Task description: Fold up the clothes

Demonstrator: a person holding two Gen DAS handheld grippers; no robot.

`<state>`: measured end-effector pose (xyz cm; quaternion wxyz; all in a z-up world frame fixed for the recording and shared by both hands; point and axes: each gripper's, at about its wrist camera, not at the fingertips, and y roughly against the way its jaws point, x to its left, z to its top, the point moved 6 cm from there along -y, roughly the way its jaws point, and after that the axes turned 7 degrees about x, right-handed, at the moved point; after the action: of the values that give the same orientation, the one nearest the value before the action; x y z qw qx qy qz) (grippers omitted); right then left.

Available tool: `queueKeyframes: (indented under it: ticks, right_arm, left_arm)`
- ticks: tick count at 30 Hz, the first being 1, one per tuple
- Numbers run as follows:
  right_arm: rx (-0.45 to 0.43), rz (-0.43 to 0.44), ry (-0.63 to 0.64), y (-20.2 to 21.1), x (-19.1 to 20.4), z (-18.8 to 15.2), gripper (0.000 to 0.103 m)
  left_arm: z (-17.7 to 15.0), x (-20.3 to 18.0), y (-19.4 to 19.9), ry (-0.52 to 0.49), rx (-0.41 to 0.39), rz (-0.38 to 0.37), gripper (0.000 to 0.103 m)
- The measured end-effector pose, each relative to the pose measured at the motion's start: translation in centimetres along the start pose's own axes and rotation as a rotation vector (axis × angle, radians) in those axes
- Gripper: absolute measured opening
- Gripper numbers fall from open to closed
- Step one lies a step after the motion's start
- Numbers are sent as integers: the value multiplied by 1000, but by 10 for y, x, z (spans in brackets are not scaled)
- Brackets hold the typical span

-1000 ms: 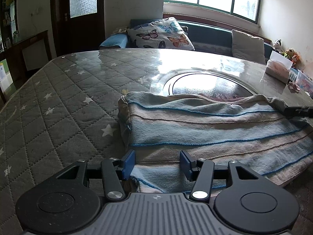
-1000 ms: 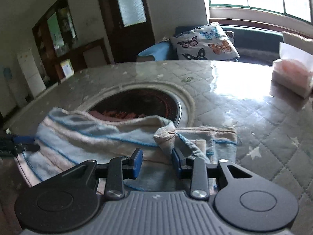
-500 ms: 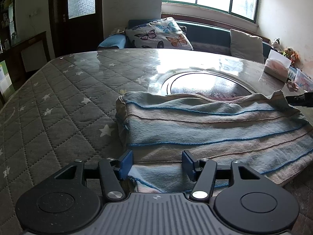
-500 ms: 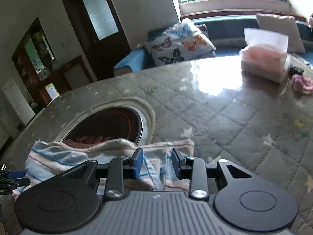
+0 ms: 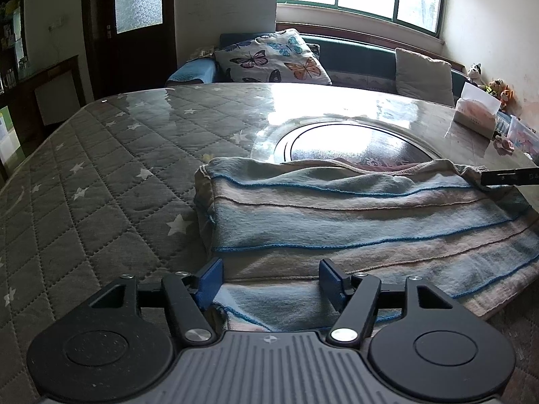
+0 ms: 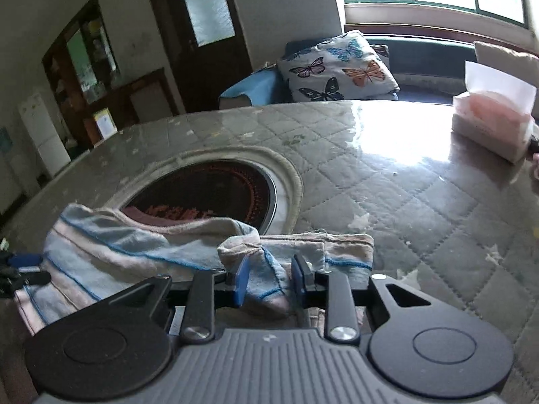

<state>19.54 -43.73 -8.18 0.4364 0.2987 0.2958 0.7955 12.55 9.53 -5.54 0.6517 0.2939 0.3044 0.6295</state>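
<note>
the right claw (image 6: 269, 279) has just been closing its jaws, and a raised fold of the striped garment (image 6: 134, 262) stands between them; the blue pads sit close against the bunched cloth on both sides, so it reads as clenched on that fold. the left claw (image 5: 271, 281) is released: its jaws have just been opening, they stand wide apart, and the near hem of the garment (image 5: 337, 222) lies flat between them without being pinched.

the garment is spread on the quilted, star-patterned table (image 5: 101, 185), doubled over itself, its far edge lying over the rim of the round dark inset (image 6: 209, 195) in the table's middle. it looks like soft knit, light and limp. it should drape and wrinkle rather than hold a shape, and a single-layer pinch may slip, so the better holds are hems and corners where layers stack, as with the right claw's bunch. the glossy table cover probably lets it slide easily when dragged.

as for containers, a tissue box (image 6: 492, 128) stands well apart on the far right of the table with a white sheet sticking up from it. a clear box (image 5: 524, 138) sits beside it; its contents are too small to tell.
</note>
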Motion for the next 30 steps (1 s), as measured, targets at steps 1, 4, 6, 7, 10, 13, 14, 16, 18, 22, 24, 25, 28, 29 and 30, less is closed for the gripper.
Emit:
queueKeyframes:
  ticks: [1, 4, 6, 7, 10, 13, 14, 16, 18, 22, 24, 25, 28, 29, 30]
  right_arm:
    - [4, 2, 1, -2, 0, 0, 19]
    - [-6, -12, 9, -1, 2, 0, 8]
    - [-36, -37, 15, 6, 3, 1, 6]
    - [-60, -52, 10, 11, 2, 2, 6]
    - [-123, -115, -44, 26, -11, 4, 5]
    - [-112, -146, -105, 22, -27, 1, 5]
    - [-93, -150, -119, 17, -31, -2, 5]
    - [-76, -160, -141, 9, -36, -5, 7]
    - [-85, -164, -189, 9, -43, -5, 9]
    - [-129, -145, -170, 26, -39, 2, 10]
    - [-121, -135, -114, 30, -29, 4, 12]
    - [-114, -133, -91, 30, -24, 4, 12]
    - [-75, -126, -42, 17, -14, 4, 12]
    - [-62, -125, -44, 11, -14, 4, 12]
    - [-48, -128, -45, 4, -15, 5, 12]
  left_arm:
    - [0, 0, 0, 0, 0, 0, 66]
    - [0, 0, 0, -1, 1, 0, 66]
    - [0, -1, 0, -2, 1, 1, 66]
    - [0, -1, 0, -2, 1, 2, 66]
    - [-1, -1, 0, -5, -1, 4, 66]
    - [-1, -2, 0, -8, -2, 5, 66]
    - [-1, -2, -1, -8, -2, 5, 66]
    - [0, 0, 0, -4, 1, 2, 66]
    - [2, 1, 1, 5, 7, -4, 66]
    - [12, 3, 9, 25, -1, -17, 66]
    - [20, 4, 15, 33, -25, -29, 65]
    - [25, 5, 17, 38, -34, -36, 65]
    - [39, 5, 17, 36, -48, -46, 61]
    - [43, 4, 14, 29, -42, -46, 54]
    - [46, 4, 11, 23, -35, -48, 52]
